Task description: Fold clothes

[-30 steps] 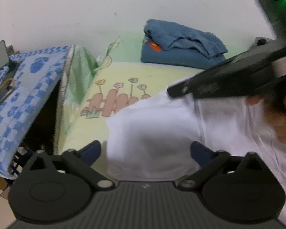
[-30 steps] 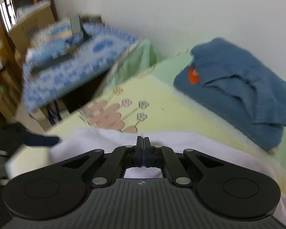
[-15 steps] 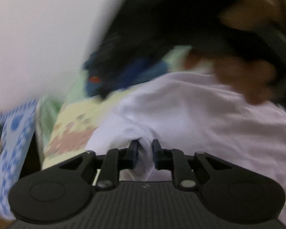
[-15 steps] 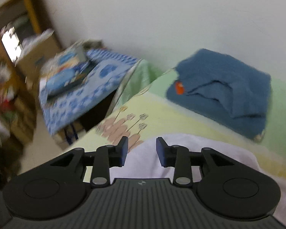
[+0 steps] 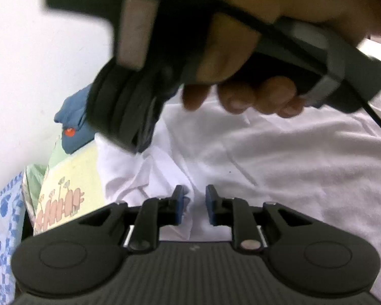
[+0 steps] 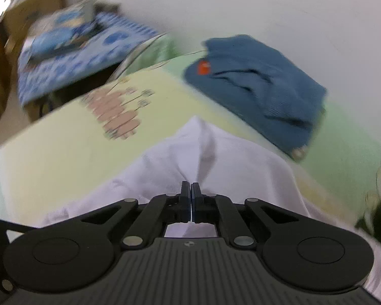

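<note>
A white garment [image 5: 279,167] lies spread on a yellow-green bed sheet [image 6: 63,152]. My left gripper [image 5: 194,203] has a fold of the white garment between its blue pads; creases run into the gap and the jaws are opening slightly. My right gripper [image 6: 191,198] is shut on the garment's edge [image 6: 198,150], which rises in a ridge from its fingertips. In the left wrist view a hand [image 5: 241,58] holds the right gripper [image 5: 139,145] just above and beyond my left one, its tips down on the cloth.
A folded blue sweater [image 6: 261,81] with an orange tag lies by the white wall, also seen in the left wrist view [image 5: 71,119]. A blue patterned cloth on a low table [image 6: 71,58] stands left of the bed, with items on it.
My left gripper went from wide open to closed on a fold of the white garment and slid under the right hand. My right gripper opened, then shut again on the garment's edge.
</note>
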Available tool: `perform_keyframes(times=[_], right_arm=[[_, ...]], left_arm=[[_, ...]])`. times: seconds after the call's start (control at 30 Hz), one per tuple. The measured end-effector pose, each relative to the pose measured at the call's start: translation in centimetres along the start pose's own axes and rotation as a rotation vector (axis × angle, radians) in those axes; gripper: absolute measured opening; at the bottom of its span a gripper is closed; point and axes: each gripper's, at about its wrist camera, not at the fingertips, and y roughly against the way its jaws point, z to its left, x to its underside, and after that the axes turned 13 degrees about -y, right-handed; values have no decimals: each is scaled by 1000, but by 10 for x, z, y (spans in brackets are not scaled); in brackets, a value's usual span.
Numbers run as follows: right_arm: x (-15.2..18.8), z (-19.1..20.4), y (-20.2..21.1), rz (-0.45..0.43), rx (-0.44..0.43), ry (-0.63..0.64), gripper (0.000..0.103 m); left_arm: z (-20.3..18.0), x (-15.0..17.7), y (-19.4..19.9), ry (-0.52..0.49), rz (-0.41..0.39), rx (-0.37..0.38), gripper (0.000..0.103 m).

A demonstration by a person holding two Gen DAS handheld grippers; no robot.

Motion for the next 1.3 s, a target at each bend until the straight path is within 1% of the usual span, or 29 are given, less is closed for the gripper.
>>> perform_keyframes(times=[0.07,0.1,0.17,0.2,0.23,0.27,0.37,0.43,0.47,0.5,0.53,0.57,0.6,0.67,0.7,0.8,0.83,0.93,1.07,1.13,1.2,1.3], right_arm=[[0,-8,3,12,-15,-58,15],[-1,-9,6,2,-22,-74,22],[-2,-2,20,-53,-92,-63,24],[-3,3,25,-57,-147,-33,34],[-4,10,26,-41,-199,14,40],[-5,18,25,-24,-223,67,40],[-1,43,10,14,-165,229,38],[-2,43,-6,67,-119,225,27],[-3,42,-14,94,-95,221,23],[-4,39,-18,122,-89,196,18],[-4,34,-20,140,-106,161,10],[-5,29,-17,136,-118,128,2],[-6,24,-15,131,-131,94,2],[-10,16,-5,92,-155,27,2],[-12,11,1,69,-180,-15,2],[-25,4,7,24,-284,-150,2],[-29,1,9,9,-319,-195,2],[-41,-1,7,-23,-436,-322,2],[-51,7,-10,-35,-569,-456,2],[-55,11,-22,-28,-590,-523,2],[-61,13,-40,-18,-597,-590,2],[-65,12,-66,7,-596,-706,2]], left_arm=[[1,0,0,8,0,0,21],[0,0,0,8,0,-1,21],[0,0,1,10,0,-2,21],[2,1,1,13,-1,-1,21],[2,1,1,16,-1,-1,21],[1,0,2,16,-2,0,21],[2,1,4,16,-3,-1,21],[2,2,4,12,-6,-6,20],[2,2,5,8,-8,-7,20],[2,3,5,9,-9,-6,21],[4,3,6,17,-9,-3,21],[5,3,7,24,-8,0,21],[6,4,7,32,-7,0,21],[9,5,8,47,-5,0,25],[12,6,8,59,-2,-3,26],[24,12,9,100,18,-16,24],[29,14,11,113,23,-32,21],[44,20,21,157,38,-87,21],[81,33,31,267,84,-169,21],[102,44,25,317,116,-204,21],[122,57,17,361,151,-243,21],[148,79,9,439,208,-279,21]])
